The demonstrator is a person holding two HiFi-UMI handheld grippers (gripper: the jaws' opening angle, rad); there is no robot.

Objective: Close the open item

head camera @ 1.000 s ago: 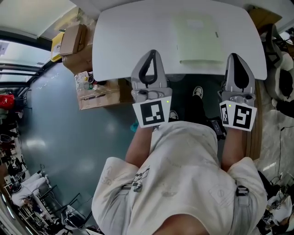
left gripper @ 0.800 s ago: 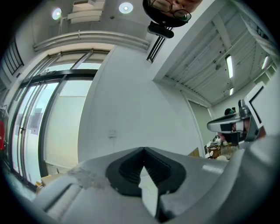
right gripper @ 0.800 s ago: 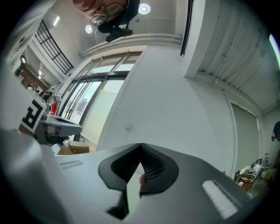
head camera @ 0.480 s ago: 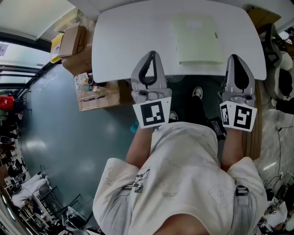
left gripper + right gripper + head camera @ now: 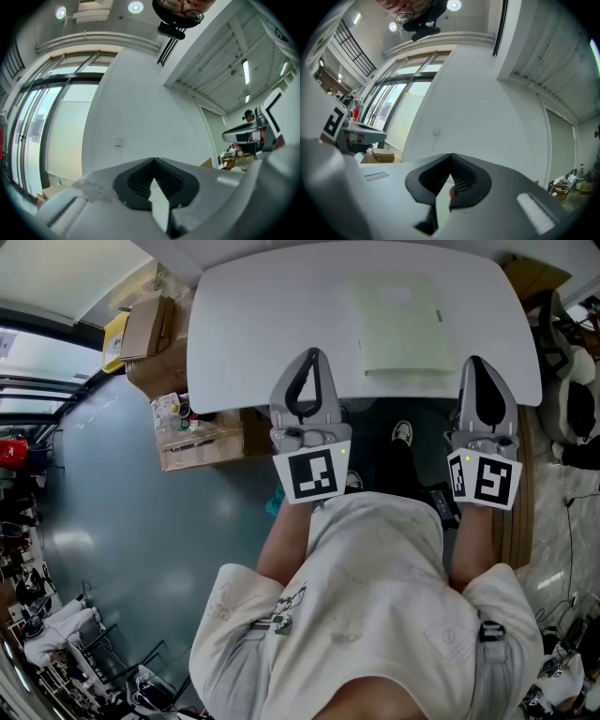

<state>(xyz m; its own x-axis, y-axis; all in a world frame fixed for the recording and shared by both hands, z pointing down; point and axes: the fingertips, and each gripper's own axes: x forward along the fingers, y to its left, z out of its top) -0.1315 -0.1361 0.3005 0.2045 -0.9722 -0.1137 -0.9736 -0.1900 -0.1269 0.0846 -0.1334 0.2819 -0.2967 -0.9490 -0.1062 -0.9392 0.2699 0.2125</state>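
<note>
A pale green folder (image 5: pixel 403 324) lies flat on the white table (image 5: pixel 262 324), toward its right side, and it looks closed. My left gripper (image 5: pixel 307 352) hangs over the table's front edge, left of the folder, and is shut on nothing. My right gripper (image 5: pixel 476 360) is held at the front edge just right of the folder, also shut and empty. Both point upward: the left gripper view shows the shut left gripper (image 5: pixel 153 161) against a white wall and ceiling. The right gripper view shows the shut right gripper (image 5: pixel 451 157) the same way. Neither gripper touches the folder.
Cardboard boxes (image 5: pixel 150 329) and an open carton (image 5: pixel 202 437) stand on the teal floor left of the table. The person's shoe (image 5: pixel 403 429) shows under the table's front edge. Chairs and clutter (image 5: pixel 572 399) crowd the right side.
</note>
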